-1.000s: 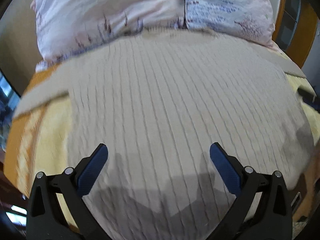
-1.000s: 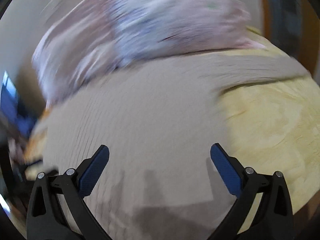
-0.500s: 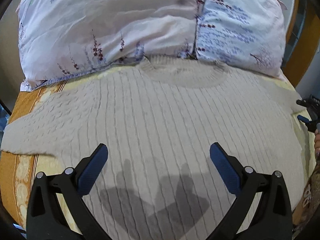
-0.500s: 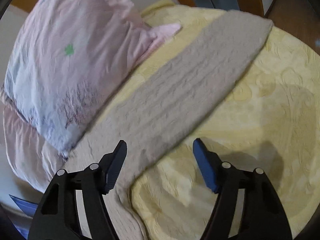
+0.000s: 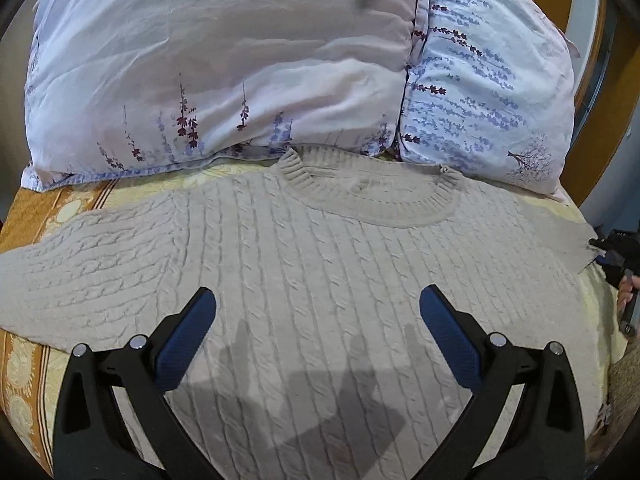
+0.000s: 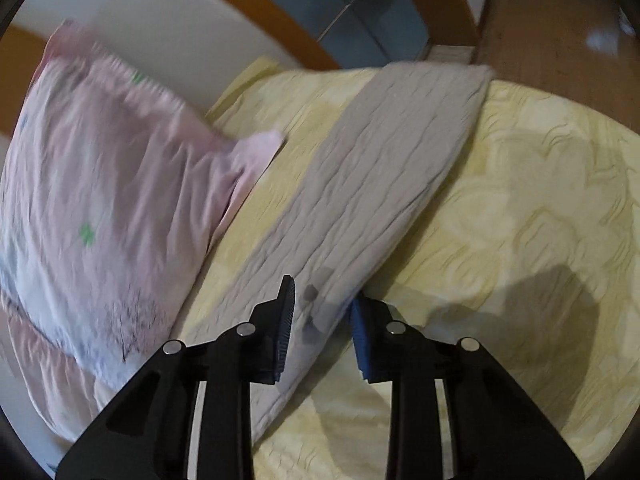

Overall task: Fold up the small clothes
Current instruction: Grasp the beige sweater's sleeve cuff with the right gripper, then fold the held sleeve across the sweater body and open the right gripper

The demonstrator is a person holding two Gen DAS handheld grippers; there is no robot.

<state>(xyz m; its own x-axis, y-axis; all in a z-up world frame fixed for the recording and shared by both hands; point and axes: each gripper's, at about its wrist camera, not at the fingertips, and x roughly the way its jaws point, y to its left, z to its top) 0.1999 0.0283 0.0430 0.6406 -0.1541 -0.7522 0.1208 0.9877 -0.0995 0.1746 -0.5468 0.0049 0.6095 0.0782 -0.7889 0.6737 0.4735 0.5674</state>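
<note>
**Sweater spread flat on the bed, right tongs straddling a sleeve edge**

The sweater [image 5: 320, 264], a beige cable knit, lies face up and flat on a yellow patterned bedspread [image 6: 520, 208]. Nearest the left wrist camera, the left gripper [image 5: 318, 320] hovers over the lower chest with its blue-padded fingers [image 5: 192, 328] spread wide and nothing between them; their shadow falls on the knit below. Past them the body of the sweater runs up to its ribbed round collar [image 5: 372, 204], with one sleeve stretched out sideways to the left of the view over an orange-striped border [image 5: 24, 216]. Beyond the collar two floral pillows [image 5: 224, 68] lie side by side, touching the neckline.

In the right wrist view, the right gripper [image 6: 322, 312] is half closed, its jaws standing either side of the near edge of the other sleeve [image 6: 384, 184]. Whether the pads already press the fabric cannot be told. The sleeve stretches away diagonally across the bedspread to its cuff near the far edge of the bed. A pink pillow [image 6: 108, 208] lies to the left, blurred, and a wooden bed frame [image 6: 256, 8] curves behind it.
</note>
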